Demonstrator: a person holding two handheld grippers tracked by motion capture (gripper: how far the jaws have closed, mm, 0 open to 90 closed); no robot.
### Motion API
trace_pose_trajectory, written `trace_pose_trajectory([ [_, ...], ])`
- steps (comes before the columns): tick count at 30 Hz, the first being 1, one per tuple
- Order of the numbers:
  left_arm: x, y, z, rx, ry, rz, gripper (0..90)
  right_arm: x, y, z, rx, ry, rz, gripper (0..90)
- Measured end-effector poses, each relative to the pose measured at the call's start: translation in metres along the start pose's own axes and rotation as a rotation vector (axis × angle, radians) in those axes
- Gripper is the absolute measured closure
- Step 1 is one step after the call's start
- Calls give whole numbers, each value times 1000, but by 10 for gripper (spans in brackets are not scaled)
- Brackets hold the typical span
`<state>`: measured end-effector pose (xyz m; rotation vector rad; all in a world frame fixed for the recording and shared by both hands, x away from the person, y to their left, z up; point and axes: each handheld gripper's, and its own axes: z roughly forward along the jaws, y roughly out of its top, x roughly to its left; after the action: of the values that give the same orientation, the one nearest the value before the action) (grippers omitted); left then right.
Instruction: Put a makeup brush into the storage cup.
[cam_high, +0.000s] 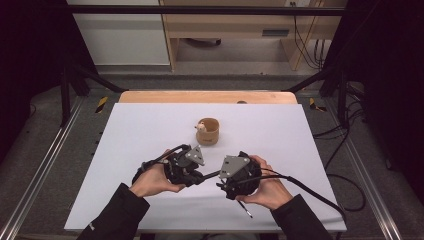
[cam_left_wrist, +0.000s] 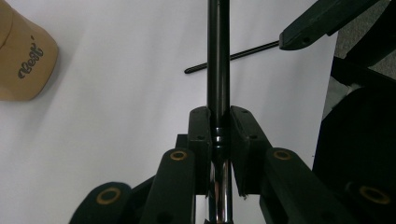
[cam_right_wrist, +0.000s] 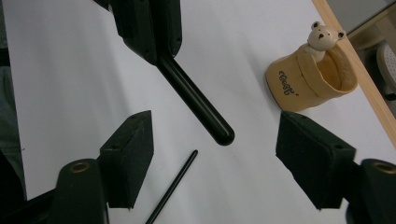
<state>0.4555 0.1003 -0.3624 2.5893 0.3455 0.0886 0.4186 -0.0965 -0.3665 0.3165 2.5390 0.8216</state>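
While my left tongs (cam_left_wrist: 219, 122) pinch the black pen barrel (cam_left_wrist: 218, 56) with its free end toward my right tongs (cam_right_wrist: 215, 158), those stand spread around nothing. A thin black refill (cam_right_wrist: 173, 189) lies on the white tabletop (cam_high: 140, 130) beneath them, and the tan bear cup (cam_high: 207, 131) stands farther back.

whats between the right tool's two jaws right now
Only bare white table: the right tool stands open, and the black pen held by the left tool ends short of its jaws, in the right gripper view.
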Motion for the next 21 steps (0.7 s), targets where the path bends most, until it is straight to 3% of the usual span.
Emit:
trace_pose_trajectory([
  [21, -6, 9, 1, 19, -17, 4, 787, 9, 5, 10, 30, 18, -139, 445],
])
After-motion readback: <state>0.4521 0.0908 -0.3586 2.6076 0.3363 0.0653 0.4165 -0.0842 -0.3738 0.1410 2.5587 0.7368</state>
